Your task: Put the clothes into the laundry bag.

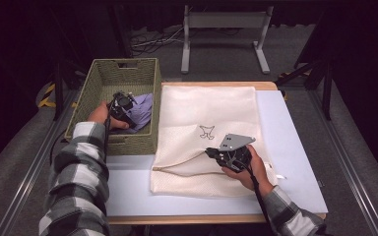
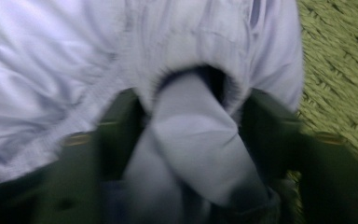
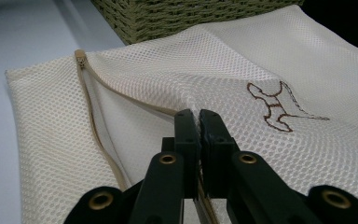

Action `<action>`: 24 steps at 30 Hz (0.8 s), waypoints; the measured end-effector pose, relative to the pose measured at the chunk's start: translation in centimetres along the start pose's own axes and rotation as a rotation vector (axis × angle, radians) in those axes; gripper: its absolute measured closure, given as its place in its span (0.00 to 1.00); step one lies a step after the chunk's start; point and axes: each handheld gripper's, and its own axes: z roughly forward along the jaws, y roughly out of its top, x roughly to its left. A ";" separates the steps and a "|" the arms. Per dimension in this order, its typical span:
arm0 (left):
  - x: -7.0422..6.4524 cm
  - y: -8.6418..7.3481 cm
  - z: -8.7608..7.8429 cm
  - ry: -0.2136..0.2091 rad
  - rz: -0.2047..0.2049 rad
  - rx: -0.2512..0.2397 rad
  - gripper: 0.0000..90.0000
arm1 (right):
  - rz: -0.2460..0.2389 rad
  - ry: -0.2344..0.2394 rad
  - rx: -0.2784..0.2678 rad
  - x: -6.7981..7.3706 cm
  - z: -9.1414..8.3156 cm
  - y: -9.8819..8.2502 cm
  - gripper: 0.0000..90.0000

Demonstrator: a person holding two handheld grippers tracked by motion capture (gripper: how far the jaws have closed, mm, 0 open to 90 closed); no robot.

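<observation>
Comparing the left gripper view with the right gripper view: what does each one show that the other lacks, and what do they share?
Left gripper view: a lavender garment bunched between the left gripper jaws, which press on its fold.
Right gripper view: the cream mesh laundry bag with its open zipper and an embroidered dog outline; the right gripper is shut on the bag's zipper edge, on the pale table.
Shared: the green woven basket.
</observation>
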 end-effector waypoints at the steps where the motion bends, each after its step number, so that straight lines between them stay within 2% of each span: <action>1: 0.1 0.0 -0.1 0.017 0.008 0.000 0.69 | 0.000 0.000 0.000 0.0 0.0 0.0 0.96; 2: 0.1 0.0 -0.2 0.022 0.011 0.001 0.75 | 0.000 0.000 0.000 0.0 0.0 0.0 0.96; 4: -0.1 0.0 -0.3 0.035 0.029 0.002 0.80 | 0.002 -0.001 0.001 -0.1 0.0 0.0 0.97; 10: -0.2 0.0 -1.4 0.108 0.043 -0.045 0.83 | 0.010 -0.007 -0.005 -0.2 0.0 -0.1 0.97; 12: -0.3 -0.1 -1.9 0.134 0.031 -0.082 0.83 | 0.012 -0.011 -0.007 -0.2 0.0 -0.1 0.97; 15: -0.4 -0.4 -2.8 0.148 0.013 -0.140 0.83 | 0.010 -0.017 -0.018 -0.2 -0.1 -0.1 0.97; 18: -0.9 -0.5 -4.3 0.181 0.029 -0.190 0.83 | 0.010 -0.023 -0.030 -0.3 -0.1 0.0 0.97; 21: -1.3 -0.7 -6.0 0.183 0.009 -0.268 0.83 | 0.008 -0.030 -0.037 -0.6 0.1 0.0 0.97; 24: -2.2 -1.3 -7.6 0.157 0.003 -0.357 0.83 | 0.010 -0.031 -0.048 -0.8 0.2 0.0 0.97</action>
